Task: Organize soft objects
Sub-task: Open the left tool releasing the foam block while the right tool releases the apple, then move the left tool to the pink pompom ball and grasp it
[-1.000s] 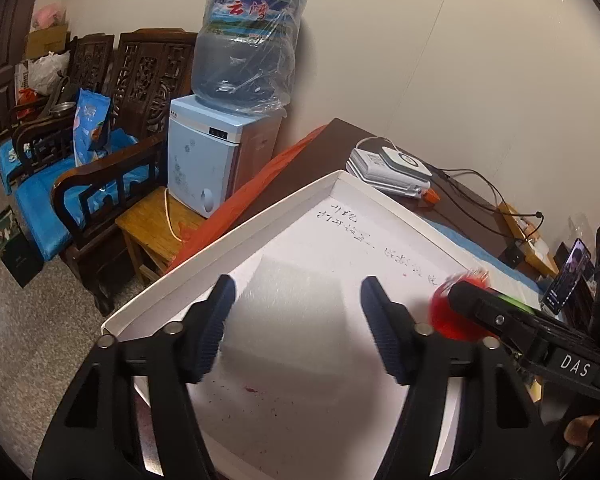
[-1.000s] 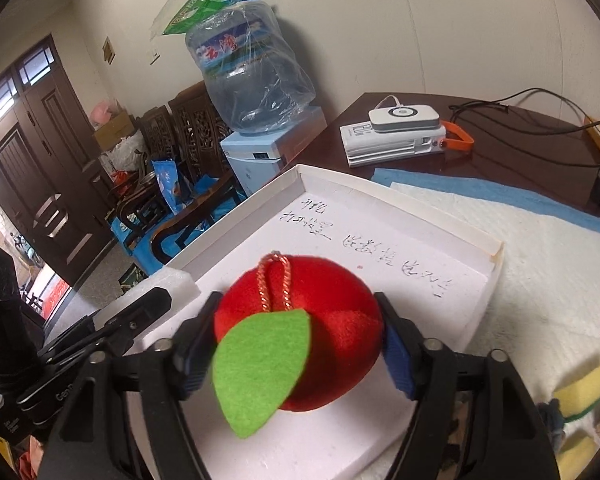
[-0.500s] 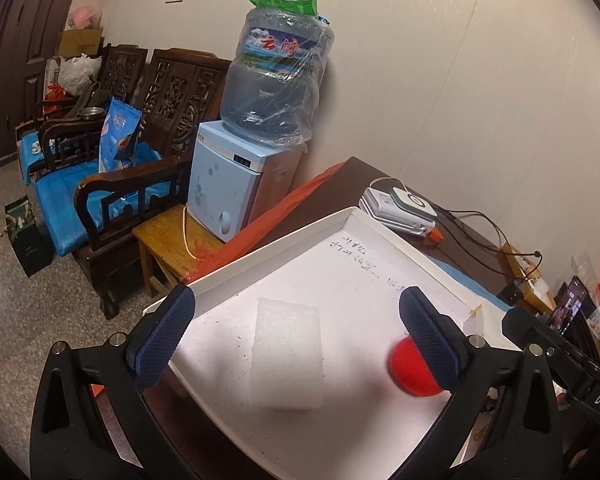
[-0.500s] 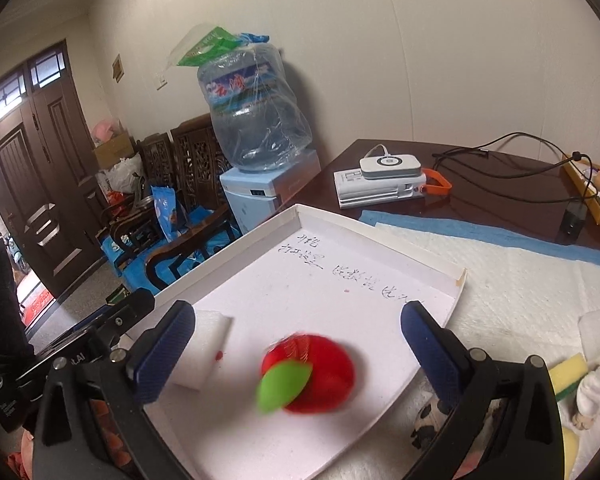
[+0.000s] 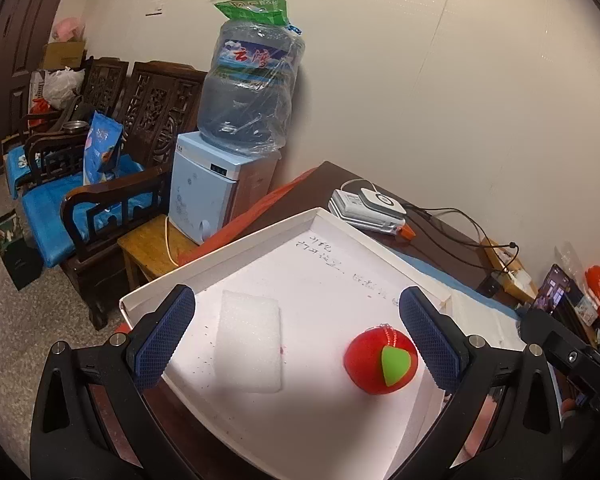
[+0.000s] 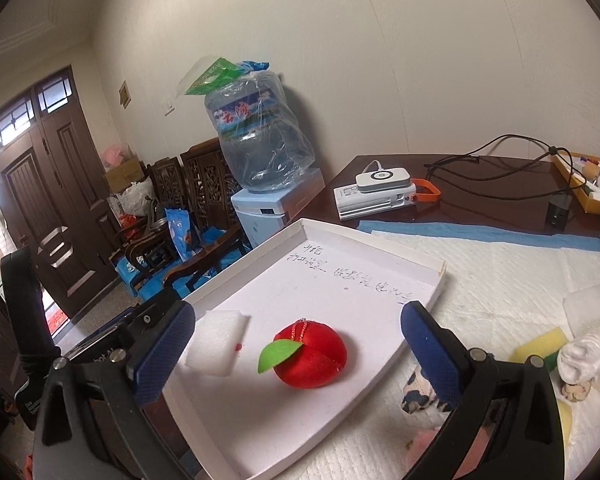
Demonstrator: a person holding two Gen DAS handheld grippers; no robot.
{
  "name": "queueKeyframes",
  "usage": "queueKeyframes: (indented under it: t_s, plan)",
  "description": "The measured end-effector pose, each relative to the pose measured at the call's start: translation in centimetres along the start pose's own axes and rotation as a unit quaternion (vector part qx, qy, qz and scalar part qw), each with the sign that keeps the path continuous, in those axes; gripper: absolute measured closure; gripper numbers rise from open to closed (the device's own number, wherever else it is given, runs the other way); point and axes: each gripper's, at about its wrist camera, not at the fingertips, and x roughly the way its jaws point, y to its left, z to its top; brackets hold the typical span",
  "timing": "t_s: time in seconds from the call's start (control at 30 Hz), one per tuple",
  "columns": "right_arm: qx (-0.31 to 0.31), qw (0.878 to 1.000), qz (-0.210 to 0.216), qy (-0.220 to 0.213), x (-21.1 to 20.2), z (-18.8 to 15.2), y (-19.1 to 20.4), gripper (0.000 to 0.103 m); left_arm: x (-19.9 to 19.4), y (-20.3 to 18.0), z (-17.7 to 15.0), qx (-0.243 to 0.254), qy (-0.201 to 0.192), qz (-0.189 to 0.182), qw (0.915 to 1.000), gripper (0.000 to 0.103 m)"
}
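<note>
A white shallow tray [image 5: 260, 236] [image 6: 372, 240] lies on the table. In it rest a white foam block [image 5: 249, 340] [image 6: 216, 336] and a red plush apple with a green leaf [image 5: 380, 362] [image 6: 310, 354]. My left gripper [image 5: 296, 340] hovers open above the tray's near side, nothing between its blue pads. My right gripper [image 6: 298, 352] is also open and empty, raised back from the apple. More soft items lie right of the tray: yellow sponges [image 6: 540, 344], a white foam piece [image 6: 590, 306], a white plush figure [image 6: 584, 356] and a spotted plush [image 6: 418, 394].
A white quilted mat [image 6: 500, 280] over a blue cloth covers the dark table. A white device stack [image 6: 376, 196] with cables sits behind the tray. A water dispenser [image 5: 220, 188] and carved wooden chairs [image 5: 100, 184] stand left of the table. A phone [image 5: 556, 294] stands at far right.
Both grippers opened wide and pulled back and up. The right let go of the red apple, which now rests in the tray; the left released the foam block.
</note>
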Motion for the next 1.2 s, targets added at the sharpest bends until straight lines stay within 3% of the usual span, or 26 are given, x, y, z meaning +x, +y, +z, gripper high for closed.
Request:
queueKeyframes:
  t_s: [0.2, 0.5, 0.6, 0.77, 0.87, 0.97, 1.2]
  plan:
    - [0.026, 0.999, -0.017, -0.015, -2.0, -0.7, -2.7, 0.0, 0.0, -2.8, -1.3, 0.042, 0.014, -0.031, 0.9985, 0.0]
    - [0.071, 0.993, -0.094, -0.027, -6.2, -3.2, -9.6, 0.0, 0.2, -8.0, -3.8, 0.113, 0.036, -0.08, 0.9898, 0.0]
    - [0.079, 0.986, -0.143, -0.036, -8.5, -4.2, -12.5, 0.0, 0.2, -9.4, -4.6, 0.136, 0.045, -0.097, 0.9849, 0.0]
    - [0.125, 0.962, -0.234, -0.06, -12.3, -5.7, -18.2, 0.0, 0.4, -11.3, -5.7, 0.167, 0.058, -0.119, 0.977, 0.0]
    - [0.166, 0.945, -0.271, -0.073, -14.0, -6.9, -21.2, 0.0, 0.5, -12.3, -6.4, 0.189, 0.07, -0.136, 0.97, 0.0]
    - [0.192, 0.935, -0.291, -0.074, -14.7, -8.0, -23.1, 0.0, 0.6, -13.8, -7.5, 0.222, 0.091, -0.162, 0.9573, 0.0]
    - [0.205, 0.936, -0.28, -0.061, -14.5, -8.9, -23.9, 0.0, 1.6, -18.7, -11.2, 0.301, 0.147, -0.182, 0.9247, 0.0]
